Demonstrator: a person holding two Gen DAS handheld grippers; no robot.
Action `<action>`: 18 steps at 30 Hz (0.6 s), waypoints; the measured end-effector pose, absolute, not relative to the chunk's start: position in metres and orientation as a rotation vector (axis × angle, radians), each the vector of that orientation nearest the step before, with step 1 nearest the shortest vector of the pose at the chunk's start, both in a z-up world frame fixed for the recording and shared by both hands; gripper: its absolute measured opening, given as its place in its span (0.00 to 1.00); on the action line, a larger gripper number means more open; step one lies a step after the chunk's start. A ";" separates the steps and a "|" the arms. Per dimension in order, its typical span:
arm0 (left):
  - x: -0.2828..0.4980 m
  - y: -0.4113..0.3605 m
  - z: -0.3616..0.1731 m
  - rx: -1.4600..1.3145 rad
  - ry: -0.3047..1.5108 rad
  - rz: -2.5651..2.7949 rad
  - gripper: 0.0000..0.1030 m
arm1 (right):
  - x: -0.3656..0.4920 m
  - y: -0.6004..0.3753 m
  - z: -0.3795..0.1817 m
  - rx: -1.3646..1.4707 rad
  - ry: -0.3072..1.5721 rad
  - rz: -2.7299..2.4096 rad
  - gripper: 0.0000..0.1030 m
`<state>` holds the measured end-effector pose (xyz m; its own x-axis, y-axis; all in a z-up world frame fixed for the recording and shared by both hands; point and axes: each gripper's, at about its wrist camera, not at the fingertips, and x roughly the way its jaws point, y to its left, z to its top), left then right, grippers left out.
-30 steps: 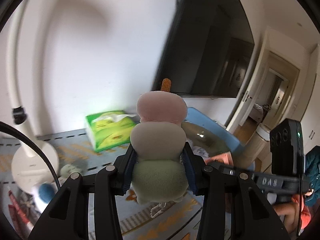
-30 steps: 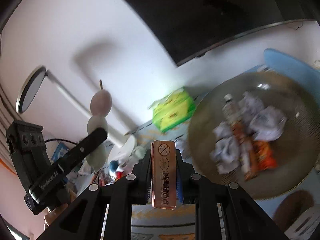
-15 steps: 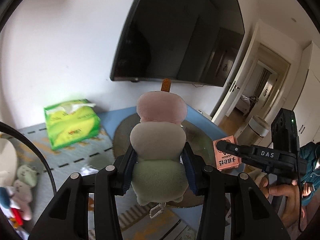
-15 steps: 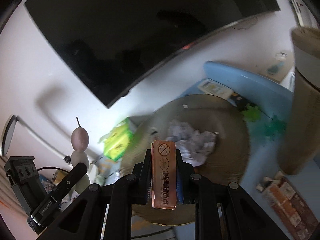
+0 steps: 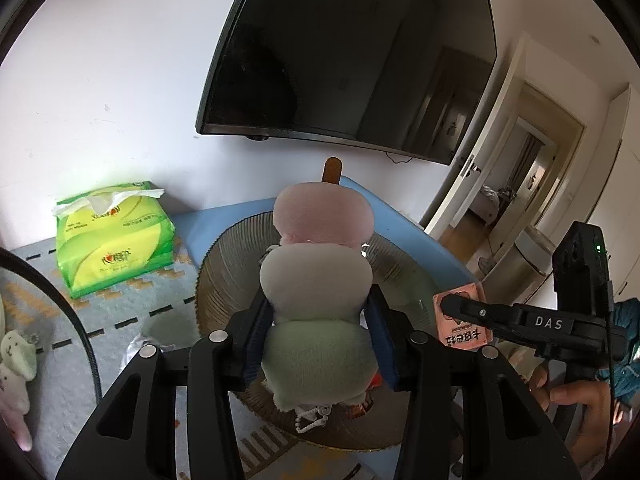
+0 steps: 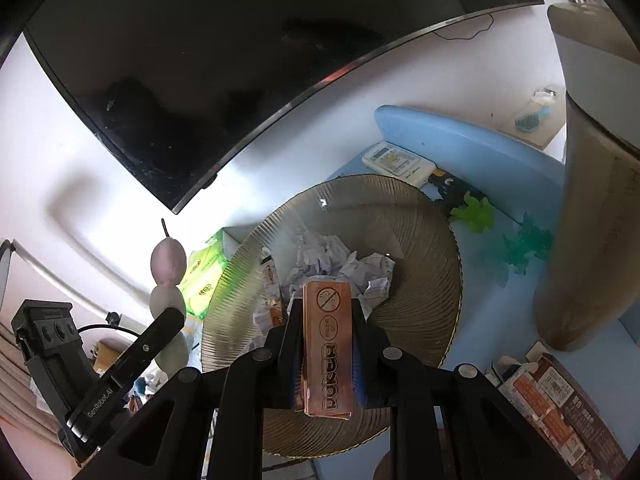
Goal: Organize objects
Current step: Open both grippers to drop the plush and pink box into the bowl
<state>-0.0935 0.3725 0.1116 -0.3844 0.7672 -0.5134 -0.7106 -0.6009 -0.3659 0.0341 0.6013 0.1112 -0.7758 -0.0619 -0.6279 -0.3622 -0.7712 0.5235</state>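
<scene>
My left gripper (image 5: 318, 336) is shut on a plush dango skewer (image 5: 320, 276) of pink, white and green balls, held upright above a ribbed brown glass plate (image 5: 224, 272). My right gripper (image 6: 327, 352) is shut on a pink card box (image 6: 326, 344) and holds it above the same plate (image 6: 420, 264), which holds crumpled paper (image 6: 332, 260) and snack wrappers. The right gripper and its box (image 5: 464, 320) show at the right of the left wrist view. The left gripper and the skewer (image 6: 168, 260) show at the left of the right wrist view.
A green tissue pack (image 5: 112, 236) lies left of the plate. A wall TV (image 5: 352, 52) hangs behind. A remote (image 6: 398, 162), green toys (image 6: 476, 212), a tall bin (image 6: 592, 200) and boxes (image 6: 560, 408) lie to the right. Plush toys (image 5: 16, 360) sit at far left.
Both grippers have swung right from the lamp side to above the plate, still holding the skewer and the box. The right gripper's view has closed in on the plate.
</scene>
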 end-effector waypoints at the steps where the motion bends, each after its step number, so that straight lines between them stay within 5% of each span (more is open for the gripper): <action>1: -0.095 0.373 0.110 -0.825 -0.115 2.053 0.42 | 0.034 0.602 0.110 -0.969 0.980 2.628 0.19; 3: -0.096 0.375 0.108 -0.833 -0.122 2.050 0.43 | 0.034 0.605 0.107 -0.967 1.003 2.609 0.19; 5: -0.097 0.376 0.108 -0.852 -0.132 2.051 0.52 | 0.035 0.607 0.106 -0.950 1.039 2.588 0.37; 6: -0.099 0.377 0.109 -0.873 -0.121 2.055 0.82 | 0.036 0.610 0.106 -0.933 1.070 2.579 0.72; 7: -0.099 0.380 0.110 -0.904 -0.088 2.068 1.00 | 0.036 0.610 0.107 -0.924 1.081 2.578 1.00; 18: -0.082 0.357 0.140 -0.821 -0.021 2.125 1.00 | 0.043 0.587 0.130 -0.896 1.120 2.587 1.00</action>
<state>-0.0818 0.3574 0.1398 -0.4358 0.7141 -0.5478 -0.7033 -0.6500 -0.2879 0.0426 0.5872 0.1300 -0.8011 -0.0677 -0.5947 -0.3874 -0.6987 0.6014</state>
